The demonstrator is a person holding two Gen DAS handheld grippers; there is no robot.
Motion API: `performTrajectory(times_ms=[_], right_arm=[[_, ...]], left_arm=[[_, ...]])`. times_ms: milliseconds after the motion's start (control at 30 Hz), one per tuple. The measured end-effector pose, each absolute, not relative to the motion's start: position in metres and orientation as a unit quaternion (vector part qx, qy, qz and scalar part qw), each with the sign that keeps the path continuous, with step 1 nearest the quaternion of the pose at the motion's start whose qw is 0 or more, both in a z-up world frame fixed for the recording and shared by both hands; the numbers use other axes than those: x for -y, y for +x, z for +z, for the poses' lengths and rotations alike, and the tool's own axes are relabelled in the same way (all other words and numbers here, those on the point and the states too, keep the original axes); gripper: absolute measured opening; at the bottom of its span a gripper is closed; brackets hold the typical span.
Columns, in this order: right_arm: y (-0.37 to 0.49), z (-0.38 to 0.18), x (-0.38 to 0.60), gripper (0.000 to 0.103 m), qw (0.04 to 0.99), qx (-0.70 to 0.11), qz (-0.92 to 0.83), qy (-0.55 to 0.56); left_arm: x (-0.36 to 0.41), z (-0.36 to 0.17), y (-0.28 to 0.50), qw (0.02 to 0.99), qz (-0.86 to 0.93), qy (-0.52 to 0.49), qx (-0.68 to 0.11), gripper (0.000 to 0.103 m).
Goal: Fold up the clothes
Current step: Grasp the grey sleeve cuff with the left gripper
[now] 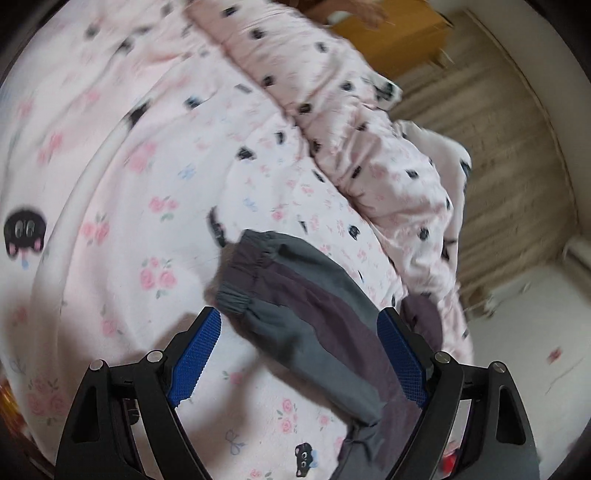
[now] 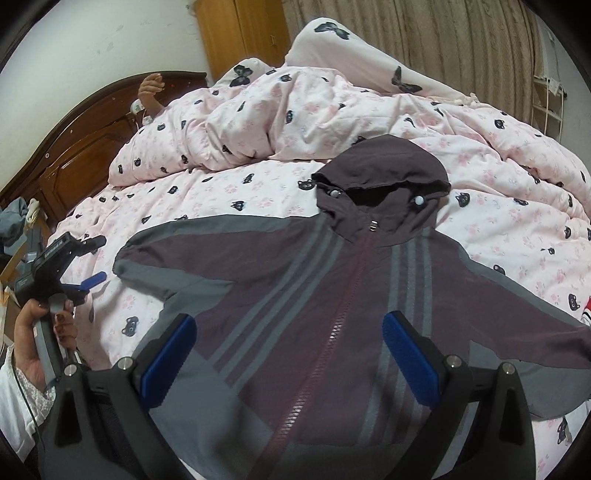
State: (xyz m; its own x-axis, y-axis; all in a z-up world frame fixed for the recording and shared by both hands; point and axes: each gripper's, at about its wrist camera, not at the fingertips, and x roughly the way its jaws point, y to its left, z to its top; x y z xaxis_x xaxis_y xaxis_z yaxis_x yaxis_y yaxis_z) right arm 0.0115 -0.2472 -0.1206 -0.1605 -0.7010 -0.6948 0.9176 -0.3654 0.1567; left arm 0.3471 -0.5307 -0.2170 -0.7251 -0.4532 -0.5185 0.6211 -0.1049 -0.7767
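Note:
A maroon and grey hooded jacket (image 2: pixel 295 280) lies spread face up on the bed, zipped, with its hood (image 2: pixel 384 177) at the far end and both sleeves out to the sides. My right gripper (image 2: pixel 289 319) hovers open over the chest, its blue pads either side of the zipper. A hand holds my left gripper (image 2: pixel 92 278) near the end of the jacket's left sleeve (image 2: pixel 155 254). In the blurred left wrist view that sleeve (image 1: pixel 295 314) runs between the open fingers of my left gripper (image 1: pixel 299 314), with its elastic cuff (image 1: pixel 236 299) just past the tips. The pads do not press it.
A pink cat-print duvet (image 2: pixel 295 110) is bunched along the far side of the bed. A dark wooden headboard (image 2: pixel 74 155) stands at the left, with a hand (image 2: pixel 151 90) raised by it. A wooden wardrobe (image 2: pixel 243 33) and beige curtains (image 2: pixel 443 48) are behind.

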Motion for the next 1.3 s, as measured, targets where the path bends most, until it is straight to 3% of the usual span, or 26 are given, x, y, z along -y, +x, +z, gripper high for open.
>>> performTrajectory(times_ms=[133, 733, 1000, 1133, 1300], right_arm=[[0.018, -0.119, 0.250, 0.102, 0.543, -0.161, -0.745, 0.352], [0.022, -0.128, 0.257, 0.102, 0.535, -0.179, -0.740, 0.366], [0.022, -0.130, 0.257, 0.102, 0.535, -0.184, -0.737, 0.371], [0.026, -0.130, 0.256, 0.102, 0.535, -0.186, -0.735, 0.371], [0.024, -0.133, 0.253, 0.102, 0.535, -0.185, -0.733, 0.376]], left_arm=[[0.533, -0.228, 0.354, 0.333, -0.724, 0.049, -0.602, 0.083], [0.553, -0.247, 0.334, 0.337, -0.705, 0.055, -0.621, 0.081], [0.562, -0.251, 0.334, 0.348, -0.704, 0.050, -0.617, 0.058], [0.565, -0.250, 0.339, 0.356, -0.705, 0.045, -0.611, 0.031], [0.561, -0.244, 0.341, 0.367, -0.712, 0.045, -0.598, 0.024]])
